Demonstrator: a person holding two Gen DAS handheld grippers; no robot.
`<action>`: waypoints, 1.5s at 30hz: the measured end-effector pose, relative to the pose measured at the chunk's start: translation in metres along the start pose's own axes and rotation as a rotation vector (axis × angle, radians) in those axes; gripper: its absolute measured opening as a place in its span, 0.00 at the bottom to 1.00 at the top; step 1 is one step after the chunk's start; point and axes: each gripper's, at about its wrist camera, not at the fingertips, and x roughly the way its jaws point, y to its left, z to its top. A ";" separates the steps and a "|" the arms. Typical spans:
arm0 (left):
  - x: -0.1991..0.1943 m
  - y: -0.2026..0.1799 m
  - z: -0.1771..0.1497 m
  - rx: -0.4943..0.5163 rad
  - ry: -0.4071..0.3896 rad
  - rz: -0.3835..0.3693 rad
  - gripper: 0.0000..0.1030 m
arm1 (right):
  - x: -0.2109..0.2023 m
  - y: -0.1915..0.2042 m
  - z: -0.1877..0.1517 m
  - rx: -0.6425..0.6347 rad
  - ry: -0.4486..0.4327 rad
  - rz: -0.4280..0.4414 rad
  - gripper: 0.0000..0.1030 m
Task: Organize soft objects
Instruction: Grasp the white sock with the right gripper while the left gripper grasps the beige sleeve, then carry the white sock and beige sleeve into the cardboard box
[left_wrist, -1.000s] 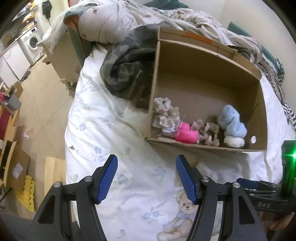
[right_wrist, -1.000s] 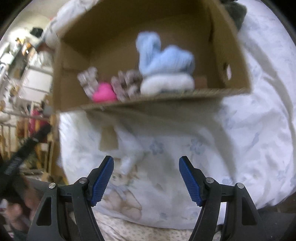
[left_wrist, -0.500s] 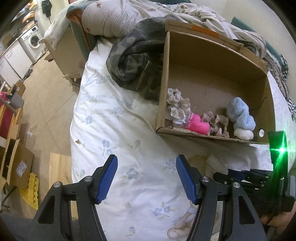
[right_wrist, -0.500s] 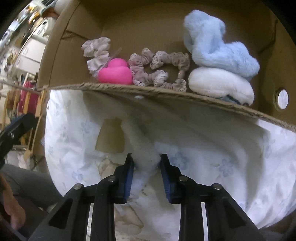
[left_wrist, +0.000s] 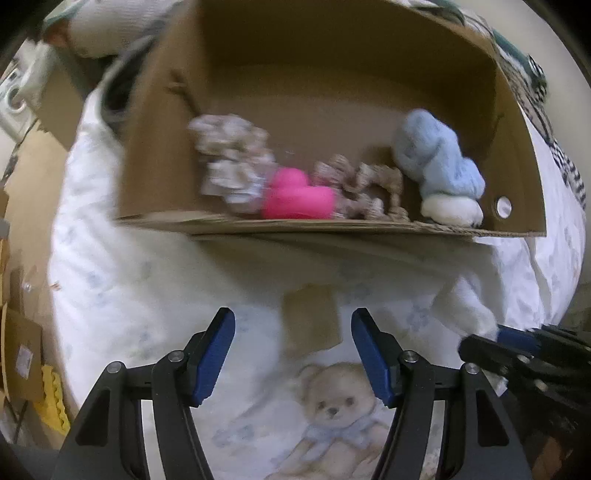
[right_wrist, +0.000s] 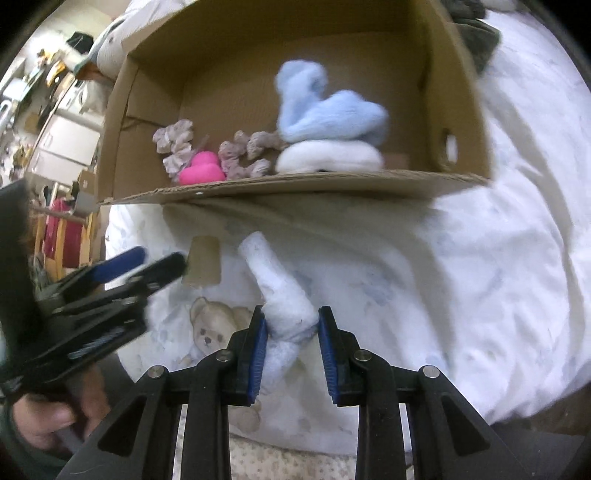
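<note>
My right gripper is shut on a white fluffy sock and holds it just above the bed sheet, in front of the cardboard box. The sock also shows in the left wrist view, held by the right gripper. My left gripper is open and empty, over the sheet in front of the box. The box holds a light blue sock, a white sock, a pink heart and beige scrunchies.
A loose cardboard piece lies on the white floral sheet with a teddy bear print. A dark camouflage garment lies left of the box. The bed's left edge drops to the floor.
My right gripper closed on the white sock and has lifted it off the sheet. My left gripper moved closer to the box and right, staying open.
</note>
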 end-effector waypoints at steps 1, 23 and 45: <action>0.006 -0.004 0.001 0.004 0.014 0.002 0.61 | -0.003 -0.002 -0.001 0.007 -0.007 0.004 0.28; -0.013 0.016 -0.014 -0.048 0.011 0.014 0.10 | 0.011 0.017 0.001 -0.020 -0.014 0.017 0.28; -0.127 0.029 0.028 -0.065 -0.314 0.040 0.10 | -0.078 0.042 0.027 -0.094 -0.287 0.165 0.28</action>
